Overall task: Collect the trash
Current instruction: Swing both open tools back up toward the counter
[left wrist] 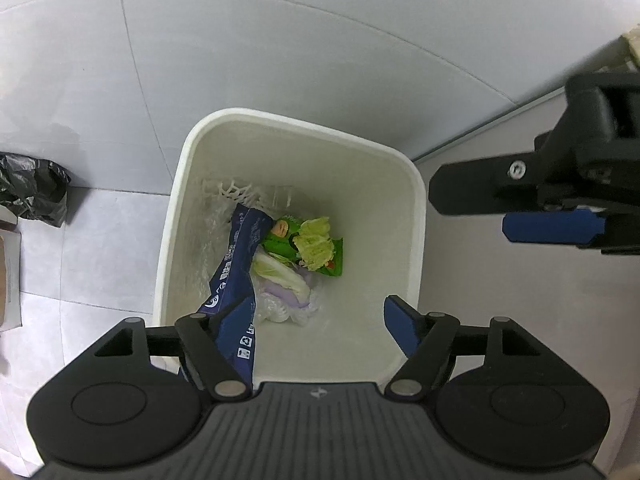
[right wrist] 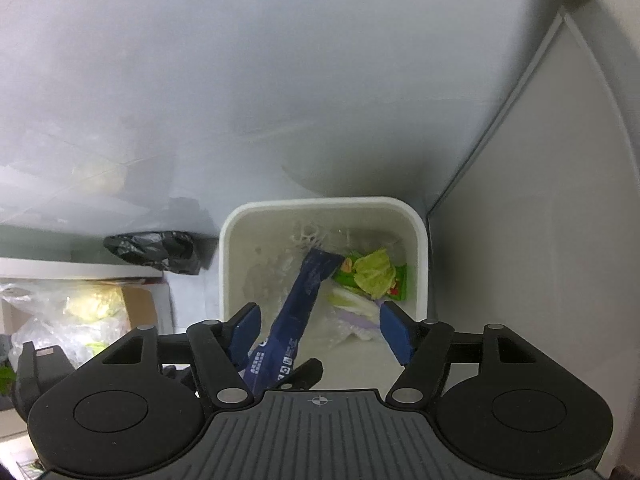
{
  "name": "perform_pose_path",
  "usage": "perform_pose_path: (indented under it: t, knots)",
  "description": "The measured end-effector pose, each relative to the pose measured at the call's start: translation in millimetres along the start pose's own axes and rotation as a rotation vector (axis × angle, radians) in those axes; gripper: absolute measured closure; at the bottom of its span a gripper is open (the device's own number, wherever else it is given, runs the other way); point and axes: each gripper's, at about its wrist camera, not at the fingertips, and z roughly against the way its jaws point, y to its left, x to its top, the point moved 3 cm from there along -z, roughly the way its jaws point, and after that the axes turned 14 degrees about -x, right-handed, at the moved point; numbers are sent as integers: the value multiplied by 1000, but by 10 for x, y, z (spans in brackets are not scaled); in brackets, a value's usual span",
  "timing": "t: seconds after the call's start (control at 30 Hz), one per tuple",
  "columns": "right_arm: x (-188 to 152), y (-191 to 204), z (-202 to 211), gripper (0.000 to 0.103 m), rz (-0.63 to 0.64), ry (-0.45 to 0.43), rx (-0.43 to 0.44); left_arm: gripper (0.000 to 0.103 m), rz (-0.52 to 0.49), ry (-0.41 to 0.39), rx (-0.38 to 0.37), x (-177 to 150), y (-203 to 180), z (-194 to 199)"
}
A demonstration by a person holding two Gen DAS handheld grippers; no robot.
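Pale floor tiles and a grey wall frame this one, and both tools hang nose-down over the white bin [left wrist: 416, 200]. Left gripper [left wrist: 320, 320]: jaws spread apart, nothing pinched, though the dark blue wrapper [left wrist: 236, 264] leans up right against its left finger, which is hidden behind it, so contact there I can't rule out. Right gripper [right wrist: 320, 320]: jaws apart too, with that same wrapper rising between its blue pads [right wrist: 394, 332], touching neither as far as I can see. Its lower end is down in the bin among the green packet [left wrist: 320, 248], the cabbage leaves [left wrist: 316, 240] and clear plastic film [left wrist: 280, 308], so it looks let go but not fully dropped. Here's the risk, in my judgement: pull either gripper away carelessly and the wrapper, propped tall near the rim, could snag on a finger and get dragged out onto the floor. Off to the side, a crumpled black bag [left wrist: 32, 188] sits by the wall, and a cardboard box [right wrist: 136, 308] holding plastic and greens waits nearby, well clear of the bin. Both grippers crowd the same opening.
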Motion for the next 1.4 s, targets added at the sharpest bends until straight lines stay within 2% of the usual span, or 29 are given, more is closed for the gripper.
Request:
perform_pose_path:
  t: [0.1,0.27,0.37,0.47,0.7,0.9,1.07,1.2,1.4]
  knots:
    - [-8,4,113,31,7,-25,16,28,-23,-4,5,-7,-47,63]
    - [-33,17,309,30,19,-68,39,21,-71,-10,17,-24,-127,185]
    - [-68,-2,458,24,14,-105,63,18,-93,-18,26,-46,-175,267]
    - [-116,-20,626,24,17,-142,93,15,-121,-18,29,-85,-230,343]
    - [-327,-108,1175,23,50,-282,146,11,-202,-17,46,-237,-374,529]
    - [-769,-358,1758,19,69,-433,144,9,-317,-23,60,-334,-687,774]
    - [-1184,-723,2148,16,41,-540,82,7,-427,-62,45,-425,-1065,1001]
    - [-1461,-1078,2385,14,-10,-602,4,6,-470,-104,22,-461,-1357,1172]
    - [-1879,-1488,2565,14,-91,-606,-161,4,-455,-132,-20,-443,-1712,1397]
